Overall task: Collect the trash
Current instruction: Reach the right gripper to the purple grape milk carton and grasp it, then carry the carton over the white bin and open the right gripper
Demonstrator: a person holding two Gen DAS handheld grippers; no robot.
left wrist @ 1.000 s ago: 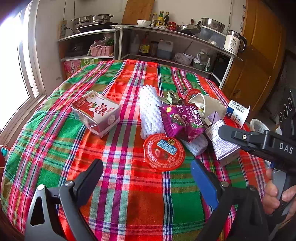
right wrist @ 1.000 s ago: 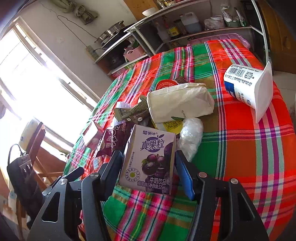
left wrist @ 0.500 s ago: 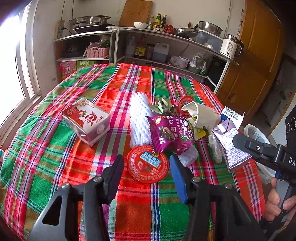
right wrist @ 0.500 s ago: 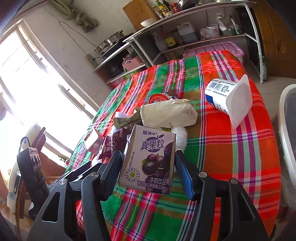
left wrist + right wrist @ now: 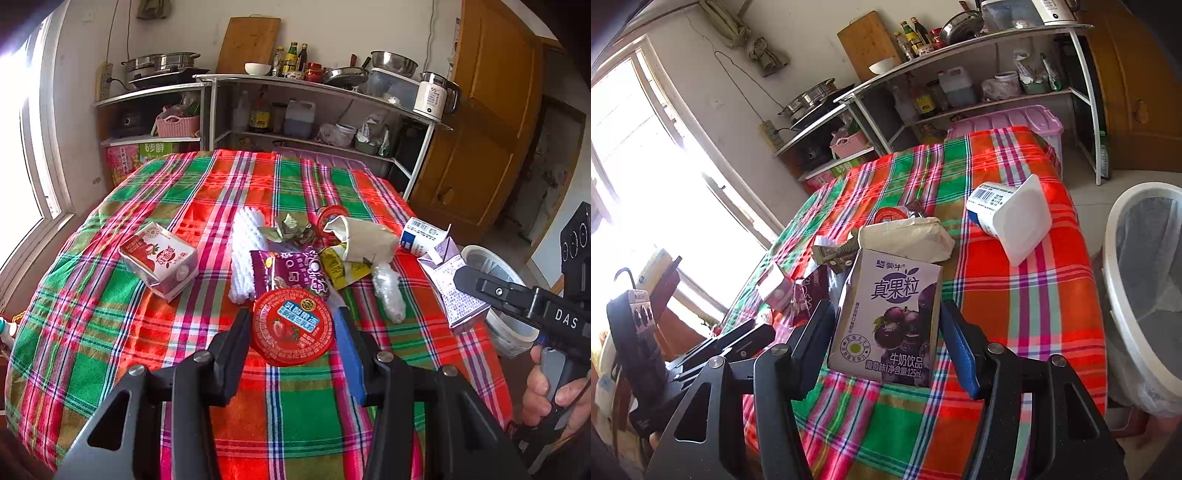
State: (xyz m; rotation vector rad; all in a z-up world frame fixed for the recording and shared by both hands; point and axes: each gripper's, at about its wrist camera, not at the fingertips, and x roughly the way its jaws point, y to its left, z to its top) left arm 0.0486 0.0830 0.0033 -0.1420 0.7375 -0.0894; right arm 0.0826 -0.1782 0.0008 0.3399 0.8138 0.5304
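The left hand-held gripper [image 5: 293, 332] has just been closing, and its jaws now pinch a red lid [image 5: 293, 326] by its two edges, lifted just above the table [image 5: 122, 332]. The right hand-held gripper [image 5: 886, 332] stands partly open, clamped on the sides of a purple carton [image 5: 890, 317]. Ahead of the left one lie a purple wrapper [image 5: 291, 271], white foam net [image 5: 245, 254] and red carton [image 5: 159, 260]; a bin [image 5: 1145, 295] stands right of the right one.
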